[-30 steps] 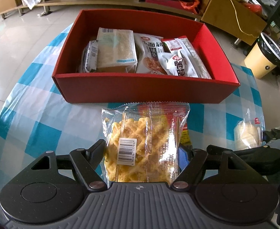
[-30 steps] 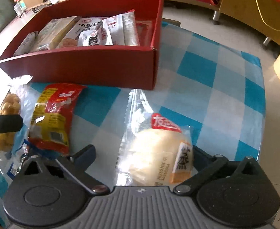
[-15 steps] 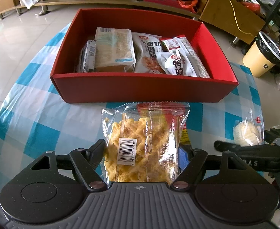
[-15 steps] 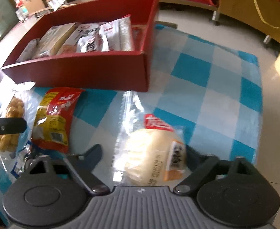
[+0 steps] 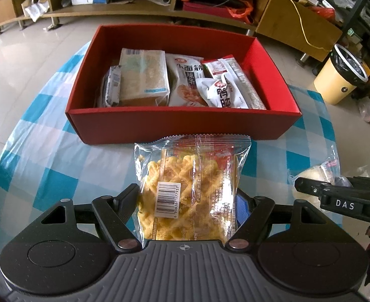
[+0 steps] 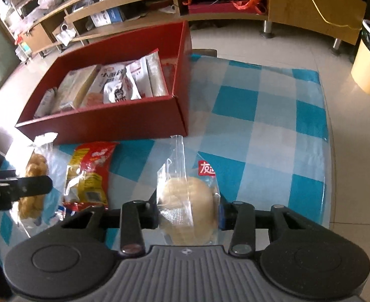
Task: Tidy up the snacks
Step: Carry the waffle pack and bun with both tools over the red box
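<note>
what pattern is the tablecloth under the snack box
Blue and white checks on the tablecloth; the right wrist view shows the widest stretch of it beside the red box.

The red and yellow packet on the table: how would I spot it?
Start at the red box on the checked tablecloth. Just in front of its near wall lies the red and yellow packet, between a clear bag of golden twists and a wrapped pale bun. It alone is opaque.

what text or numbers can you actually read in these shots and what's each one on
"DAS": on the right gripper, seen from the left wrist.
"6 956367 177937": barcode label on the clear bag of yellow twists.
"小面筋": white packet in the red box.
"友": red tag on the bun wrapper.
Other print: too small or blurred.
</note>
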`<state>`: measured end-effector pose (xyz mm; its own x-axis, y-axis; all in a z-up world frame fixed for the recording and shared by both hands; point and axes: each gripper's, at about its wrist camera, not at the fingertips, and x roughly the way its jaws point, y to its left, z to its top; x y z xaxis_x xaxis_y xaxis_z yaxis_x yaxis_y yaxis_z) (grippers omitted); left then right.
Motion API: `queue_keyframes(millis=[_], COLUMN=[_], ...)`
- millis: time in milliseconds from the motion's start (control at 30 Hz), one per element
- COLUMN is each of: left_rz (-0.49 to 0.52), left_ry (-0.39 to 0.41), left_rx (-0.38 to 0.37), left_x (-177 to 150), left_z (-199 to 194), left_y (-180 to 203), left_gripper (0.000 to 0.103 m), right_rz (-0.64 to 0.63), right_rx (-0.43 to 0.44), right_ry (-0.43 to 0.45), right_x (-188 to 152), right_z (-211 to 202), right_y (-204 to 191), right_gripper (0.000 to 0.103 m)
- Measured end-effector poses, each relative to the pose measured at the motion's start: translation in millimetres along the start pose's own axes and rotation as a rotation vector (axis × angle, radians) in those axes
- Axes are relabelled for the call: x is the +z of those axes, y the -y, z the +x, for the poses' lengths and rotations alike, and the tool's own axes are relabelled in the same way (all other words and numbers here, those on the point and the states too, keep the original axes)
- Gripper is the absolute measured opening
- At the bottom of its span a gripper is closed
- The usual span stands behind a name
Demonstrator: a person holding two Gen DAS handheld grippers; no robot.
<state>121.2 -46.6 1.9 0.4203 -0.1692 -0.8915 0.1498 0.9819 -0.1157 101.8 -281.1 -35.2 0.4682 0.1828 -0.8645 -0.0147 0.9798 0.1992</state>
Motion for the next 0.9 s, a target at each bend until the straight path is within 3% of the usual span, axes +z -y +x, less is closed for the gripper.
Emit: queue_keyframes(millis=[133,600,900], left_rz=[0.032,0.076,0.082], left_ry=[0.017,0.054,0.077], left_rx=[0.038,0.073,0.082], left_x=[-2,0,7], left_z=[-1,-2,-5], left_y=[5,18,21], left_gripper=[0.08,0.08,0.08], right_rz=[-0.02,0.0,-0.003], right_rx=[-0.027,0.093,0.11], right_ry=[-0.003,0.108,0.141], right_x=[-3,17,29], right_z=[0,-25,-29], right_y=[-4,-21,-27], right_gripper=[0.041,0.041,0.041])
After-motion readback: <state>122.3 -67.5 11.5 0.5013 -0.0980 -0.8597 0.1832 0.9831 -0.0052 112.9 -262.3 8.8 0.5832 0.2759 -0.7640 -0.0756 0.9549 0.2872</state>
